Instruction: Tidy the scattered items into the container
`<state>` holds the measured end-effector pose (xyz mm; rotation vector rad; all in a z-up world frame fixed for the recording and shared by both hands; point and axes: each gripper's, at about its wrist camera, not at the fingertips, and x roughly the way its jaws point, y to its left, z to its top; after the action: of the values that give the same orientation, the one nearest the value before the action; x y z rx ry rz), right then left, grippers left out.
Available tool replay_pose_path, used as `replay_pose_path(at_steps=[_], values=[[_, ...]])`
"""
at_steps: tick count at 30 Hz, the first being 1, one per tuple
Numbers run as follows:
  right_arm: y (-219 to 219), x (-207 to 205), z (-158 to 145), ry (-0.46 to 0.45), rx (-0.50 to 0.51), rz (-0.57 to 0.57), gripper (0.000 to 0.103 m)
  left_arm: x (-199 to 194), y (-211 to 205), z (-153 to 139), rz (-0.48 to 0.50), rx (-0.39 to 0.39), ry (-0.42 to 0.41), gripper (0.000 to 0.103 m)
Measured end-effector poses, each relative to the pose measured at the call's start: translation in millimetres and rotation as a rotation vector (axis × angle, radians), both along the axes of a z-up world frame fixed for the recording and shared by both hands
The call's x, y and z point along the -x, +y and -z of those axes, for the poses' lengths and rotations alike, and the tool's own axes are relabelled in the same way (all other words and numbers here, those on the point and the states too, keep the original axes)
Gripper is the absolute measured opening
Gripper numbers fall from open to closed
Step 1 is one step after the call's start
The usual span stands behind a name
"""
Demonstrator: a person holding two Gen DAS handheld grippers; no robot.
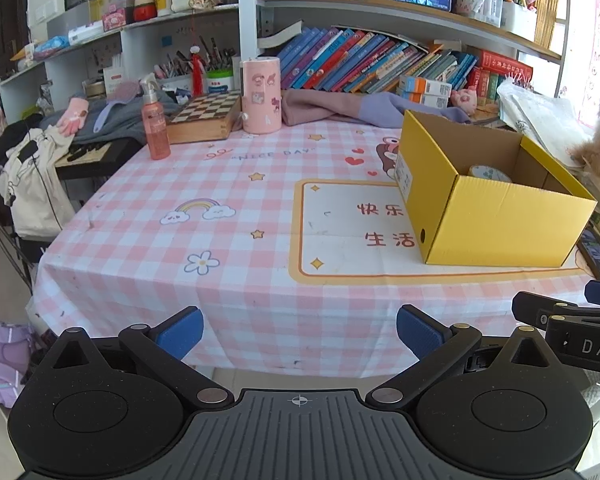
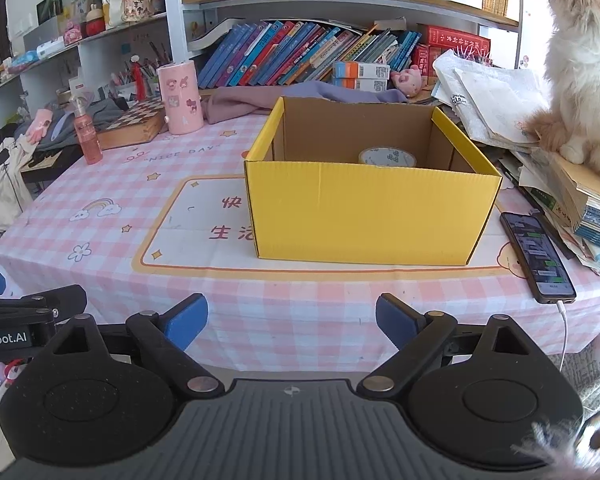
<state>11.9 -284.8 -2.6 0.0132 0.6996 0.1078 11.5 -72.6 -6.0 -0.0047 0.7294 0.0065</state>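
At the far left of the tabletop (image 1: 148,216), with its pink checked cloth, a pink spray bottle (image 1: 155,124) stood upright just in front of a wooden chessboard box (image 1: 204,118), and a pink cylindrical holder (image 1: 261,96) stood beside that box; all three were well apart from the container. Nearer the camera, the left gripper (image 1: 299,334) hung at the front edge of the tabletop, tilted downward, its blue pads spread wide with nothing between them. To its right the right gripper (image 2: 292,322) was held just beside it in the same downward tilt, released too, jaws wide and empty over the cloth. Beyond it stood the yellow cardboard box (image 2: 364,212), open at the top, with a roll of tape (image 2: 387,157) already lying on its floor near the back wall. A phone (image 2: 537,256) lay flat just right of the box, plugged into a white cable, and a cat (image 2: 580,64) sat on a stack of papers at the far right.

The step in hand looked like a pause between items: one thing was in the box, both grippers were free. The front of the tabletop held nothing loose, so the next move would probably call for a long reach to the back left, likely for the spray bottle, which is tall and narrow and could tip if gripped high.
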Motion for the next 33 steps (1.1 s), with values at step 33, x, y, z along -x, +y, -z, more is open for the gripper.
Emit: replay_pose_path(at_steps=[33], values=[[3.5,-1.8,1.4,0.015,0.002,0.002,0.095,-6.5,4.9,4.1,0.003,0.010,0.033,0.103]])
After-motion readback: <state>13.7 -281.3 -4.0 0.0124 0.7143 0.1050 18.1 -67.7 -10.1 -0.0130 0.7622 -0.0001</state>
